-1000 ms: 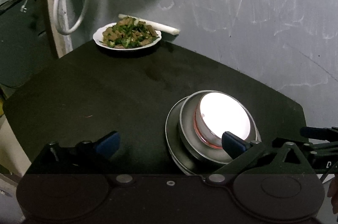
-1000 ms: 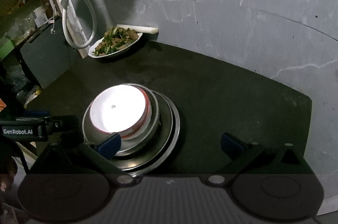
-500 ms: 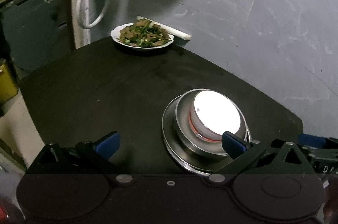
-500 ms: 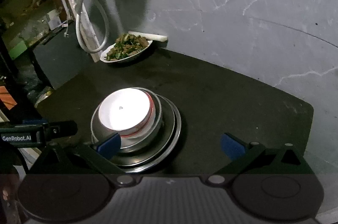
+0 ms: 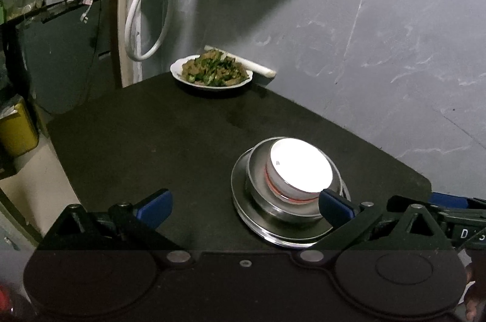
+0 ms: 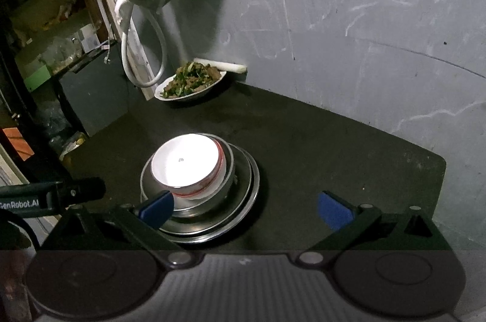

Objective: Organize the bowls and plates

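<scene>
Both my grippers hang level with blue pads spread wide, holding nothing: left gripper point(image 5: 244, 208), right gripper point(image 6: 246, 208). Between them, a white bowl point(image 6: 186, 162) sits nested in stacked round steel plates point(image 6: 246, 200) on the black table point(image 6: 319, 139).

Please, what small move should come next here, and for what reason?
Probably carry the left claw toward the plate of food at the far corner of the table. The white bowl already sits nested in the steel bowl and plates; both claws are open and empty, and that plate stands apart, unstacked.
</scene>
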